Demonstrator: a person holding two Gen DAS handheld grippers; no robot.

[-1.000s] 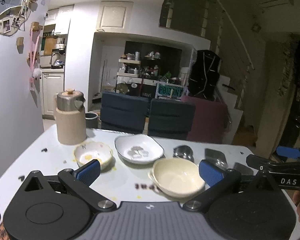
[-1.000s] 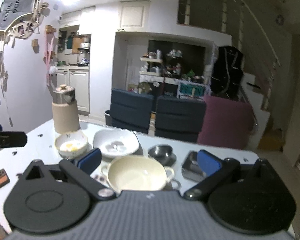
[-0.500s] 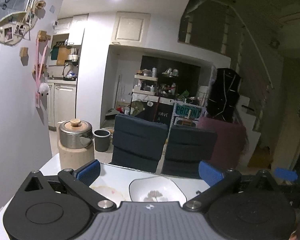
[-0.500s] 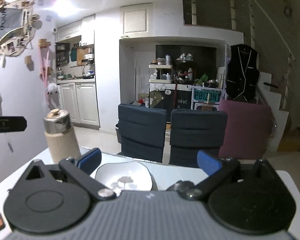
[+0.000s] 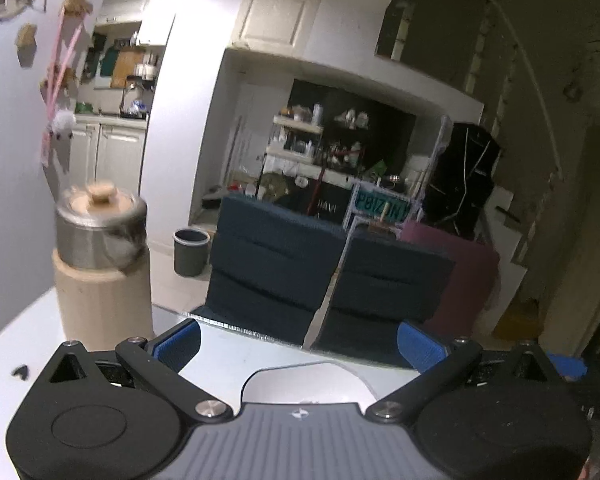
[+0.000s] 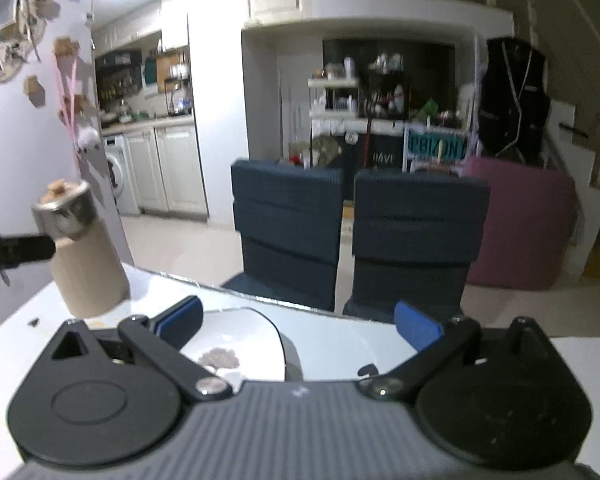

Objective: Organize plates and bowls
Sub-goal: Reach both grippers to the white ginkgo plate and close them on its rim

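A white squarish plate (image 6: 240,344) with a grey print lies on the white table (image 6: 340,340), just ahead of and between the right gripper's fingers. The same white plate (image 5: 300,380) shows only its far rim in the left wrist view, the rest hidden behind the gripper body. My left gripper (image 5: 298,342) is open, blue pads wide apart, nothing held. My right gripper (image 6: 298,322) is open and empty too. The cream bowl, small bowl and metal dishes are out of view below both cameras.
A tall beige canister with a steel lid (image 5: 100,264) stands at the table's far left corner, and the same canister (image 6: 80,248) appears in the right wrist view. Two dark blue chairs (image 6: 356,236) sit behind the far edge. The left gripper's finger (image 6: 16,248) pokes in from the left.
Both cameras have tilted up and moved forward over the table. The bowls and metal dishes have dropped out of view; only the white plate remains visible. Both grippers stay open.
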